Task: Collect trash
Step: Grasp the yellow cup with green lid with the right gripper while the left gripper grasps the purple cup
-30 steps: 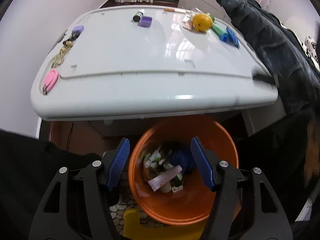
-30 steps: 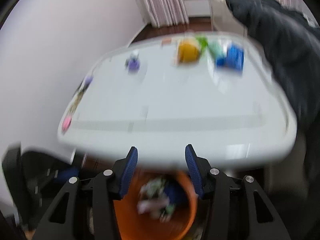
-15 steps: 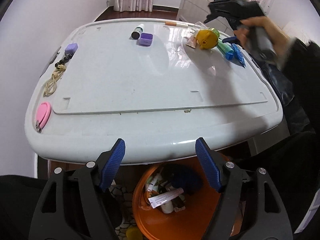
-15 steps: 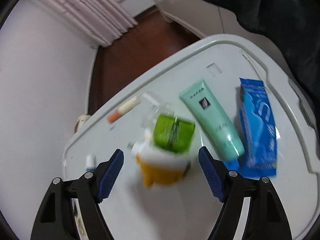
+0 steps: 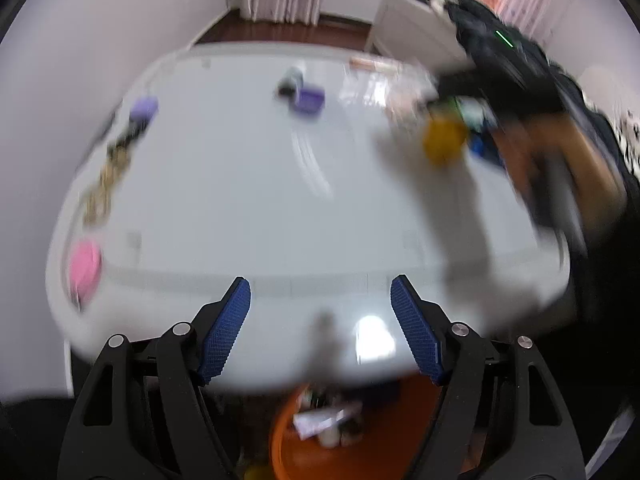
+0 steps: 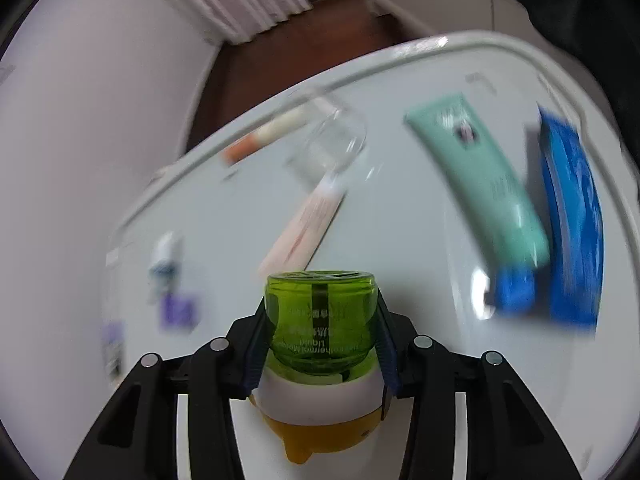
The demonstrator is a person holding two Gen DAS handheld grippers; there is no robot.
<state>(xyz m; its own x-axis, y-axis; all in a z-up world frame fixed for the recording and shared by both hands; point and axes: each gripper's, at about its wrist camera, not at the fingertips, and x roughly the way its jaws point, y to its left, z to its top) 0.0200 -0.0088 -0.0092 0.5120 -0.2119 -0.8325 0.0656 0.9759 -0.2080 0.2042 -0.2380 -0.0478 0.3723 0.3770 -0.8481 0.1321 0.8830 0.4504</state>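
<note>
A green bottle with a white and yellow base stands between the blue pads of my right gripper. Its jaws are closing and the pads sit against the bottle's sides. In the blurred left wrist view the same bottle shows at the far right of the white table, under a person's hand. My left gripper hangs open and empty over the table's near edge. Below that edge sits an orange bin with several pieces of trash inside.
Beyond the bottle lie a teal tube, a blue packet, a pink-white tube, a clear cup and an orange-white stick. A purple box and a pink item lie further left. Dark fabric lies at the right.
My left gripper has moved from above the bin to over the table's near edge. My right gripper swung across to the table's far right and its jaws narrowed around the green bottle.
</note>
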